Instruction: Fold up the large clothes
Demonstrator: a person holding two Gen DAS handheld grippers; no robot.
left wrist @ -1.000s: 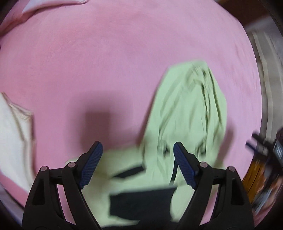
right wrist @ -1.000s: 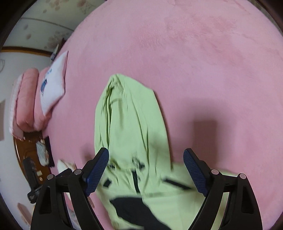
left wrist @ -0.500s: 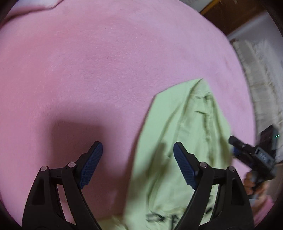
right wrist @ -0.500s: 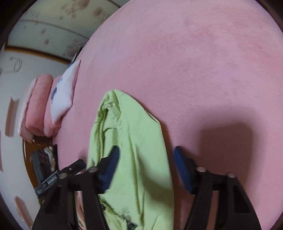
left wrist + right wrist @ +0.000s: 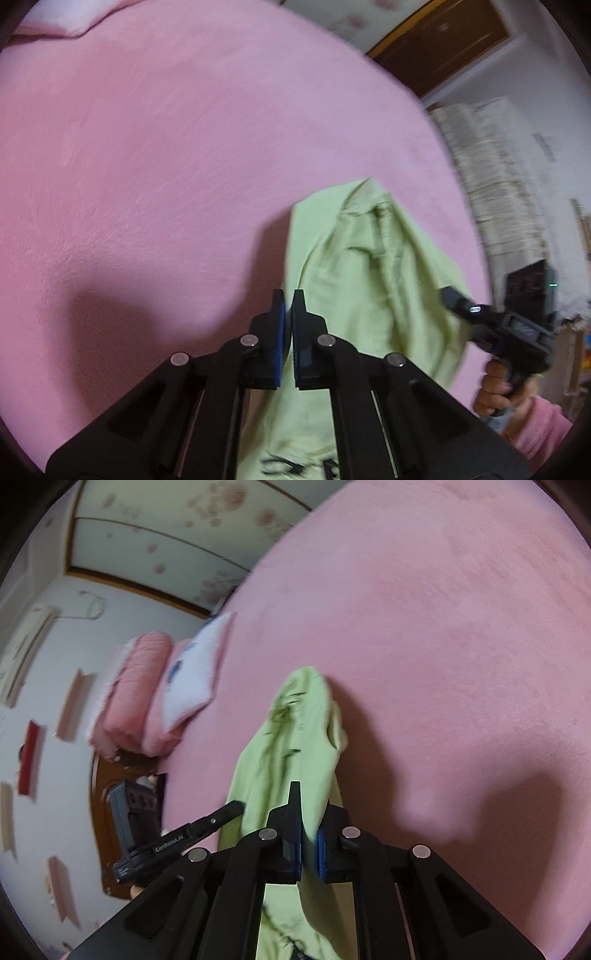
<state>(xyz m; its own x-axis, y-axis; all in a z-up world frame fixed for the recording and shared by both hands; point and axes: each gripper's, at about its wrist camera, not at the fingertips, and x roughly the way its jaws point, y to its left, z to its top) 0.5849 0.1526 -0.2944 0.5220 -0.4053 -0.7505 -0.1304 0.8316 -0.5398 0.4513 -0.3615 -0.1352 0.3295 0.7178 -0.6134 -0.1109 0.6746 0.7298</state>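
A light green garment (image 5: 369, 277) with dark print lies bunched lengthways on the pink bed cover (image 5: 147, 147). My left gripper (image 5: 288, 295) is shut at the garment's left edge, with cloth running under its fingers. In the left wrist view my right gripper (image 5: 452, 295) reaches into the garment's right side. In the right wrist view the garment (image 5: 295, 738) passes between the blue pads of the right gripper (image 5: 310, 797), whose jaws are closing on it. The left gripper (image 5: 232, 808) touches the cloth's other edge.
Pink rolled bedding (image 5: 133, 694) and a white pillow (image 5: 195, 672) lie at the bed's far end by a wooden frame. A pale stacked pile (image 5: 491, 177) and a wooden door (image 5: 443, 44) stand beyond the bed edge. A person's hand (image 5: 495, 391) holds the right gripper.
Both grippers dropped lower and tipped toward the garment's far part. Their jaws went from wide open to closed on the green cloth, one at each side edge.
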